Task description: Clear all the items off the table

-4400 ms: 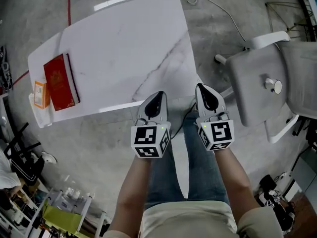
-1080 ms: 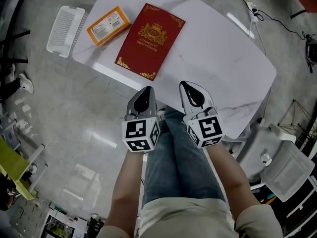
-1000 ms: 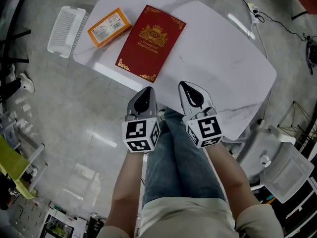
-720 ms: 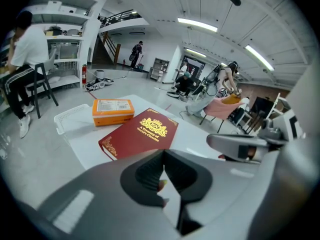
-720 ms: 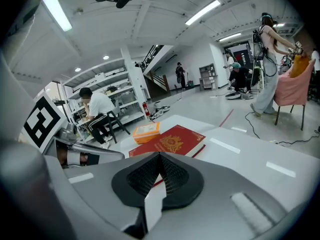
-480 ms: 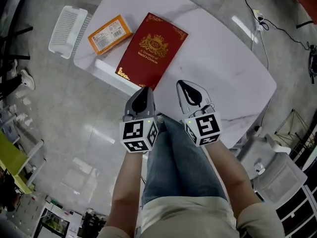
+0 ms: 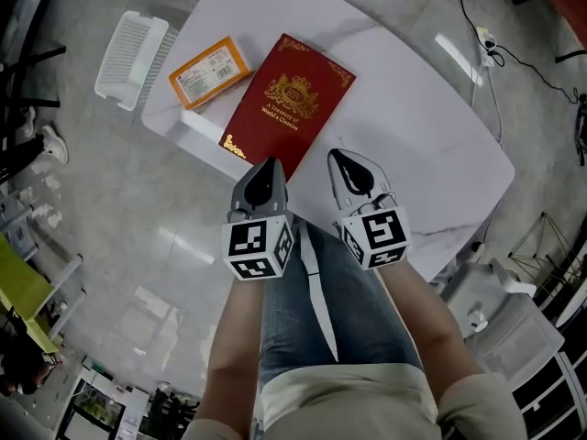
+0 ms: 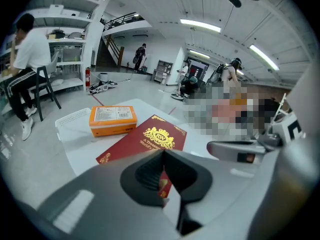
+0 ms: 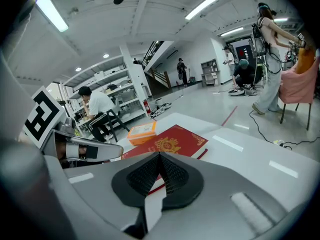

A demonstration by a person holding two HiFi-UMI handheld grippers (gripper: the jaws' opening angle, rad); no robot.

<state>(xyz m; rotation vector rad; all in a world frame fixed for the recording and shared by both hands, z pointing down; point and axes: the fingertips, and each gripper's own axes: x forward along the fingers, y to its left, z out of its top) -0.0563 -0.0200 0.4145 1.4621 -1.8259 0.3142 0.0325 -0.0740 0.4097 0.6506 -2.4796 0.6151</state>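
Observation:
A dark red book with gold print point(image 7: 288, 102) point(image 8: 142, 143) point(image 9: 172, 142) lies flat on the white marble table point(image 7: 413, 126). Beside it, towards the table's corner, sits a small orange box point(image 7: 210, 71) point(image 8: 112, 120) point(image 9: 141, 131). My left gripper point(image 7: 267, 169) point(image 8: 163, 154) hovers at the table's near edge, just short of the book's near corner, jaws shut and empty. My right gripper point(image 7: 341, 159) point(image 9: 159, 157) hangs beside it over the table edge, also shut with nothing in it.
A white slatted basket point(image 7: 132, 46) point(image 8: 75, 120) stands on the floor past the table's corner. A white chair point(image 7: 509, 324) is at the lower right. A seated person point(image 8: 27, 69) and several standing people are in the room beyond. Cables point(image 7: 481, 26) run along the floor.
The book and box have drifted slightly lower and right in the head view, so both grippers now sit closer to the book's near corner. Both stay shut.

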